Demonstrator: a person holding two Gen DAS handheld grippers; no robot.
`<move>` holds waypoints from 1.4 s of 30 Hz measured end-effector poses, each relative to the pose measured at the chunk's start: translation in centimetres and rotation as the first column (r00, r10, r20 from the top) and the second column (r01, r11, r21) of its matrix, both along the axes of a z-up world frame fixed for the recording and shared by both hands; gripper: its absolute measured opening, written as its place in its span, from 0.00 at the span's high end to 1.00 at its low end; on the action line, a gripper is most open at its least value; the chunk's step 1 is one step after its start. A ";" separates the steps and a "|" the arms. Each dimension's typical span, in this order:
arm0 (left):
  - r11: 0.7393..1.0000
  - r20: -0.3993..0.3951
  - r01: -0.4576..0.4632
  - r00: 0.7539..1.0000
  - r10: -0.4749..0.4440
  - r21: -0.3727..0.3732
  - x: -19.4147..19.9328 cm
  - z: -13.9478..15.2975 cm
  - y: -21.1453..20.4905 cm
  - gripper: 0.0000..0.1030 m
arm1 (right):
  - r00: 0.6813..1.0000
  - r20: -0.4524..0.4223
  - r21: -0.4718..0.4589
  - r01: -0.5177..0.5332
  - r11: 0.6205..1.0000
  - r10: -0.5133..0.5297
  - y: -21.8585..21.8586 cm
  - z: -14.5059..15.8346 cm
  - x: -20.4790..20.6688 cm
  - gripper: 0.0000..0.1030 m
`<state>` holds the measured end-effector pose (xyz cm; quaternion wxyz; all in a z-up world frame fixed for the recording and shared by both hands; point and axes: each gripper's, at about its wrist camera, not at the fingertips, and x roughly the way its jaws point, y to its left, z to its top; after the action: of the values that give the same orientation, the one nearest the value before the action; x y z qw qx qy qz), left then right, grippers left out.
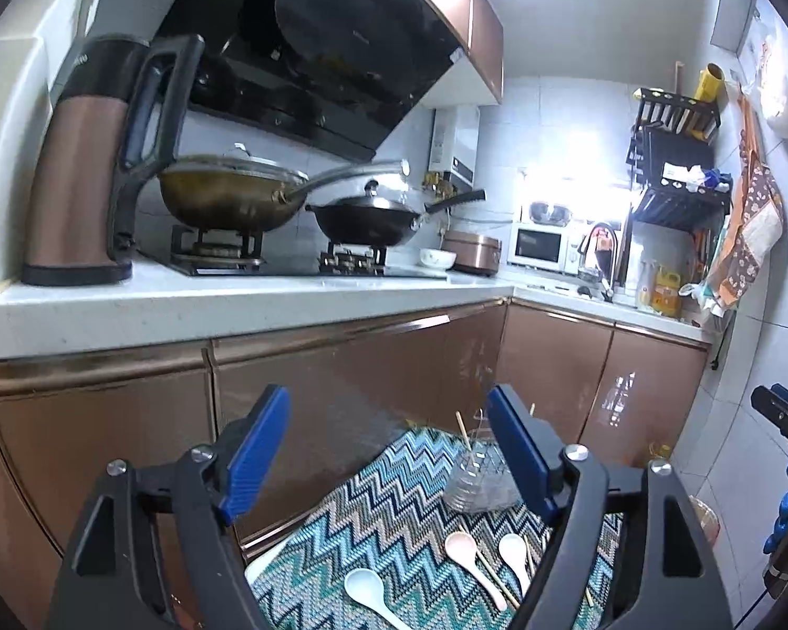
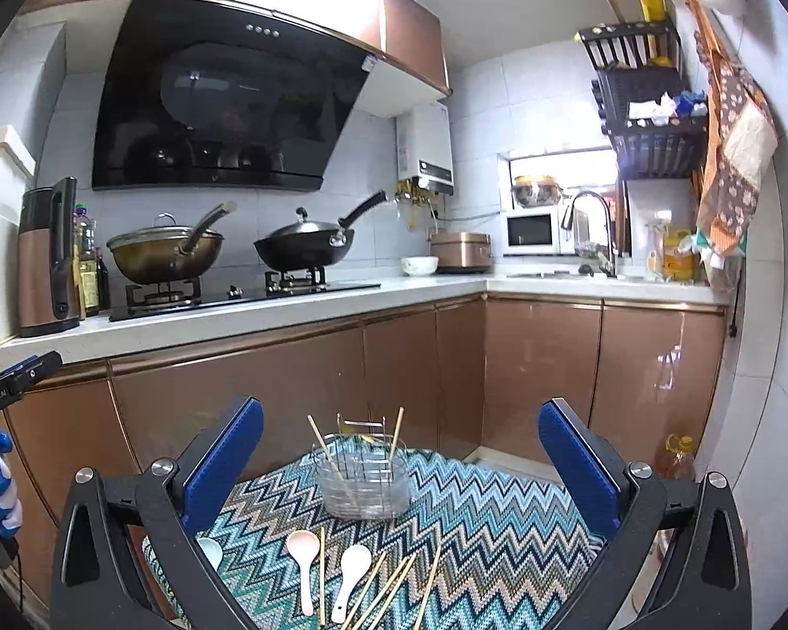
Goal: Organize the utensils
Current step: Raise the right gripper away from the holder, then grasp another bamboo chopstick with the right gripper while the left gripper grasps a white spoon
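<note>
A clear utensil holder (image 2: 365, 478) with a wire insert stands on a zigzag-patterned mat (image 2: 488, 525); two chopsticks lean in it. It also shows in the left wrist view (image 1: 478, 478), partly behind a finger. Three spoons lie on the mat: a pink one (image 2: 303, 562), a white one (image 2: 351, 575) and a pale blue one (image 2: 210, 551), half hidden. Several loose chopsticks (image 2: 389, 593) lie beside them. The spoons show in the left wrist view too (image 1: 470, 556). My right gripper (image 2: 400, 467) is open above the mat. My left gripper (image 1: 389, 451) is open and empty, left of the holder.
Copper-fronted cabinets (image 2: 299, 388) run behind the mat under a white counter (image 2: 268, 310). On it are a kettle (image 2: 47, 262), two woks (image 2: 299, 249) on the stove, a rice cooker and a microwave. An oil bottle (image 2: 675, 454) stands on the floor at right.
</note>
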<state>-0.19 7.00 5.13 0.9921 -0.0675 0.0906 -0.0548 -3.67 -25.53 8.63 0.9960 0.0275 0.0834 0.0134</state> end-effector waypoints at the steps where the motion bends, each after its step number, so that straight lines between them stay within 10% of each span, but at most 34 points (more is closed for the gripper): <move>1: 1.000 -0.006 0.002 1.000 -0.002 0.001 0.3 -0.1 -0.1 0.25 | 1.000 -0.011 0.005 0.001 1.000 -0.001 -0.2 -0.3 0.3 0.01; 25: 0.996 -0.279 0.082 0.957 -0.074 0.017 7.7 -7.5 -3.1 0.25 | 0.965 -0.261 0.050 -0.014 0.999 0.027 -2.4 -7.5 6.7 0.19; 42: 0.991 -0.472 0.134 0.872 -0.131 -0.027 12.1 -12.0 -2.8 0.25 | 0.919 -0.387 0.074 -0.053 0.996 0.078 -2.7 -12.1 11.4 0.28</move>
<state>11.93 4.16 -6.82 0.9341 -0.0690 0.3345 -0.1042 7.76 -28.20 -3.46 0.9572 0.0576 0.2803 0.0437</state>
